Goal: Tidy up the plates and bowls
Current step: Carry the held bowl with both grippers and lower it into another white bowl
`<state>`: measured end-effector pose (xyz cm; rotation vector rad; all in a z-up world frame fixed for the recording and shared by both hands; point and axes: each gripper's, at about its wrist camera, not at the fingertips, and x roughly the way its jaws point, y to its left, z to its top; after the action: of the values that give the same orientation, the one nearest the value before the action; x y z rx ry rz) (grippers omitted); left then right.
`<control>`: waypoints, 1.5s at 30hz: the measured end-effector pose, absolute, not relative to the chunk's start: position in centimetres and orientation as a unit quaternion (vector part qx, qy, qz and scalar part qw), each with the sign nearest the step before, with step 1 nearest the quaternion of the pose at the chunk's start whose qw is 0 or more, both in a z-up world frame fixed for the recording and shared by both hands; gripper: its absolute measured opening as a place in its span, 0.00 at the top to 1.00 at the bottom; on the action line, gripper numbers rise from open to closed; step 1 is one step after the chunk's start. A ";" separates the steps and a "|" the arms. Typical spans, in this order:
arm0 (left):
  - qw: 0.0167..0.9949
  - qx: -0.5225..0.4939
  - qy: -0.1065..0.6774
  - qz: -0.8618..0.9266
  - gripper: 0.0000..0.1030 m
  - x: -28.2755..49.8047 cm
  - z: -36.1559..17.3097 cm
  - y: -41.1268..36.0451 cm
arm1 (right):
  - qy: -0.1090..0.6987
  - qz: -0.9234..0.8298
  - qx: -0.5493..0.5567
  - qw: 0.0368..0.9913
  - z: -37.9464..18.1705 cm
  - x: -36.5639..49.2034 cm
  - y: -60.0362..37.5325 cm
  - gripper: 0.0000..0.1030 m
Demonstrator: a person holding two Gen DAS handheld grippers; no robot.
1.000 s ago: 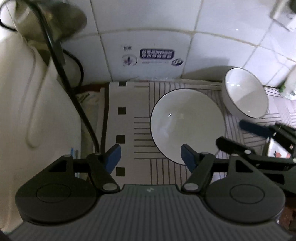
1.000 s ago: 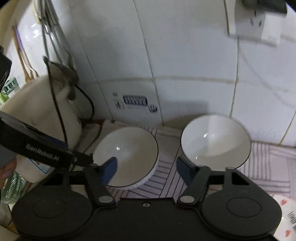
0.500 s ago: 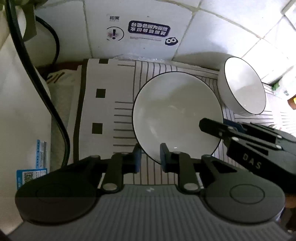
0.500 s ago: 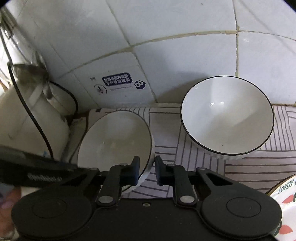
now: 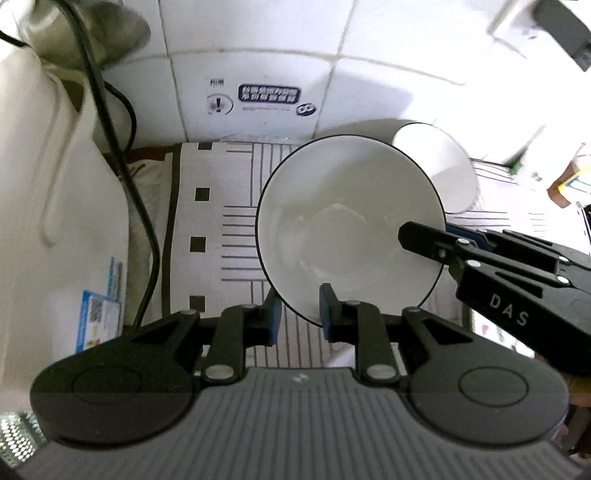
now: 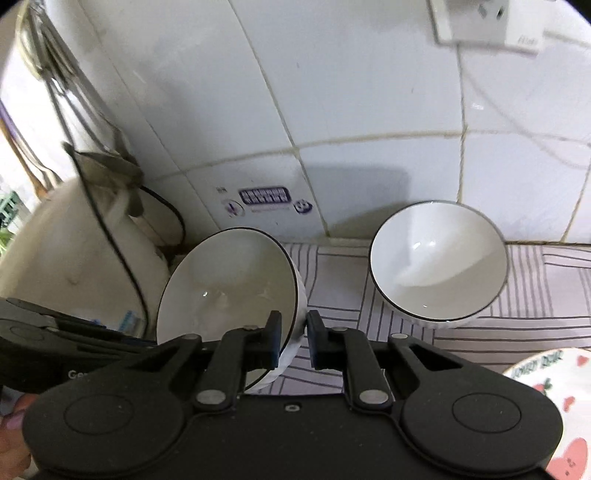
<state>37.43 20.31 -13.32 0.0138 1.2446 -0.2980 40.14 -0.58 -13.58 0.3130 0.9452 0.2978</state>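
Observation:
A white bowl with a thin black rim (image 5: 347,225) is held tilted above the striped mat. My left gripper (image 5: 298,314) is shut on its near rim. My right gripper (image 6: 293,341) is shut on the rim's other side; it shows in the left wrist view (image 5: 443,236) at the bowl's right edge. The same bowl appears in the right wrist view (image 6: 225,284). A second white bowl (image 6: 437,264) stands on the mat by the tiled wall, and shows behind the held bowl in the left wrist view (image 5: 454,170).
A white appliance (image 5: 48,206) with a black cable (image 5: 144,221) stands at the left. A striped mat (image 5: 221,221) covers the counter. A patterned plate (image 6: 554,398) lies at the front right. The tiled wall (image 6: 332,110) carries a socket (image 6: 476,22).
Both grippers went from open to shut on the bowl's rim. The bowl has been lifted and tilted off the mat, now overlapping the second bowl in the left wrist view.

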 end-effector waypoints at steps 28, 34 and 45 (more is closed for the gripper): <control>0.797 0.023 0.596 -0.094 0.81 24.7 -5.4 15.7 | 0.463 0.165 0.157 0.857 -6.6 27.0 -4.9 0.81; 0.796 0.009 0.603 -0.054 0.81 23.6 -6.1 14.5 | 0.467 0.201 0.143 0.849 -7.6 26.0 -5.6 0.80; 0.804 -0.038 0.593 0.015 0.80 25.0 -8.3 14.3 | 0.446 0.262 0.101 0.850 -9.4 28.1 -5.7 0.80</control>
<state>24.97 14.28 -8.35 -0.0824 1.2704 0.0321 28.12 -5.70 -9.41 0.2136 0.9404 0.5524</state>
